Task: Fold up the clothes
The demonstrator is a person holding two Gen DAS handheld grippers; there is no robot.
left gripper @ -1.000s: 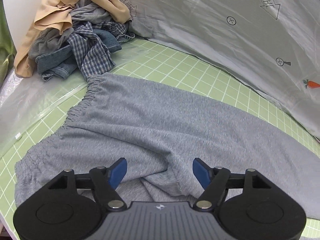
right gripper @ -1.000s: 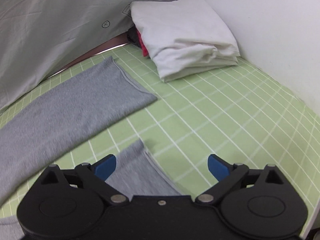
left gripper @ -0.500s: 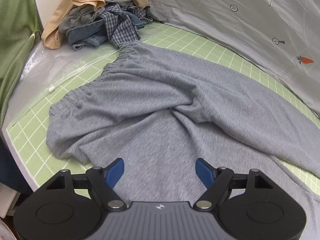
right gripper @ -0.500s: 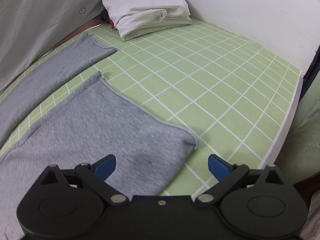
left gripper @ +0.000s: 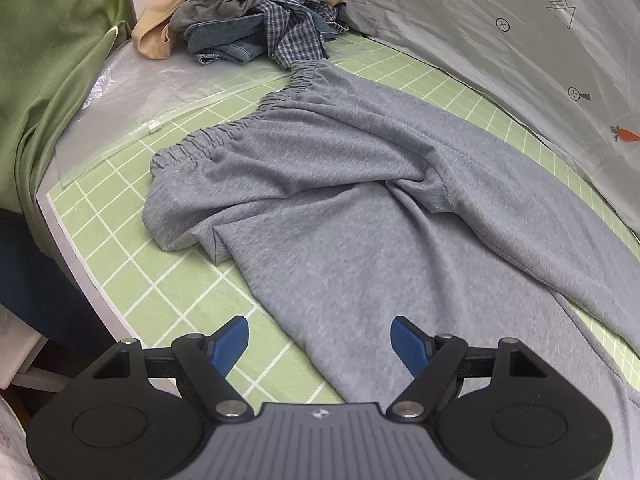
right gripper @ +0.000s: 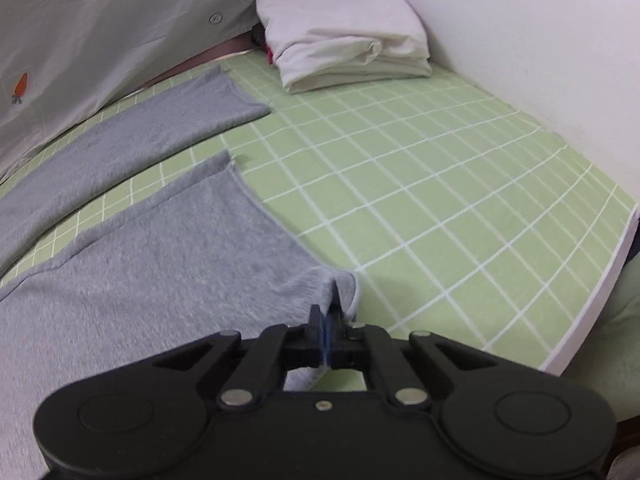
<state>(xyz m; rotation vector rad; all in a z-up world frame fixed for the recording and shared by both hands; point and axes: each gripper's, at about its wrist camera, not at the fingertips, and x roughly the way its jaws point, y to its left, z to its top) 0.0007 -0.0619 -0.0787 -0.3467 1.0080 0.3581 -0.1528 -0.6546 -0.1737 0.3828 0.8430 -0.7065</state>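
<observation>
covering much of the green gridded counter (right gripper: 440,184), grey sweatpants (left gripper: 340,208) are spread flat, legs apart. the hem corner of the near leg is clamped by the right gripper (right gripper: 327,322). the left gripper (left gripper: 320,340) is held apart above the cloth.

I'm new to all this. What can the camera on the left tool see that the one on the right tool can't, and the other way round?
Only the left view shows the trousers' elastic waistband, the heap of unfolded clothes behind it, and the left gripper, open above the fabric.

Only the right view shows both leg ends, the folded white stack, and the right gripper shut on the near leg's hem corner.

Both show the grey sweatpants on the green grid mat.
</observation>
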